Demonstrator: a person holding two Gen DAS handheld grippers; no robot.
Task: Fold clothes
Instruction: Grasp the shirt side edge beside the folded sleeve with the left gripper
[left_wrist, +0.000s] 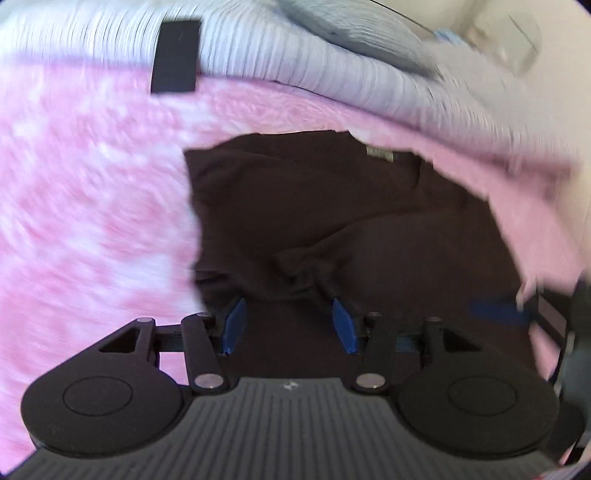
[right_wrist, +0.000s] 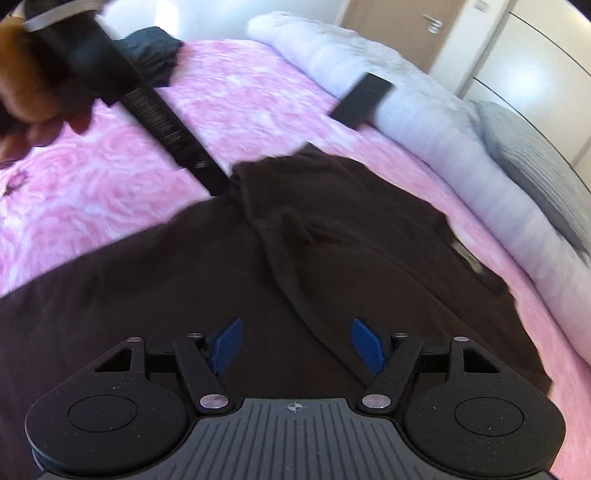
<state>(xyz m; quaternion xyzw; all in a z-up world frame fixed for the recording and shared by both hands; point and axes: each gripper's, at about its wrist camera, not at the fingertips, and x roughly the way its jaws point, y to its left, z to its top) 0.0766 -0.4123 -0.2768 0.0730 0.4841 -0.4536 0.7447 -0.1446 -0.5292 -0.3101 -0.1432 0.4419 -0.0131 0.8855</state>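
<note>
A dark brown garment (left_wrist: 332, 206) lies spread on the bed, its neck label (left_wrist: 380, 153) at the far edge. My left gripper (left_wrist: 290, 323) hangs just above its near left part with the jaws apart; a bunched fold (left_wrist: 306, 273) rises just ahead of the blue pads (left_wrist: 234, 321) and nothing is pinched. In the right wrist view the same garment (right_wrist: 147, 295) fills the lower half. My right gripper (right_wrist: 297, 345) stands open over it, and a raised fold (right_wrist: 291, 266) runs down between its pads without being pressed. The left gripper's body (right_wrist: 162, 122), held by a hand (right_wrist: 29, 85), reaches the garment's far corner.
A pink rose-patterned bedspread (right_wrist: 229, 96) covers the bed. A pale fluffy blanket (right_wrist: 424, 114) lies along the far side with a black flat object (right_wrist: 362, 99) on its edge. A grey pillow (right_wrist: 546, 166), a dark clothes pile (right_wrist: 151, 55) and a door (right_wrist: 406, 26) lie beyond.
</note>
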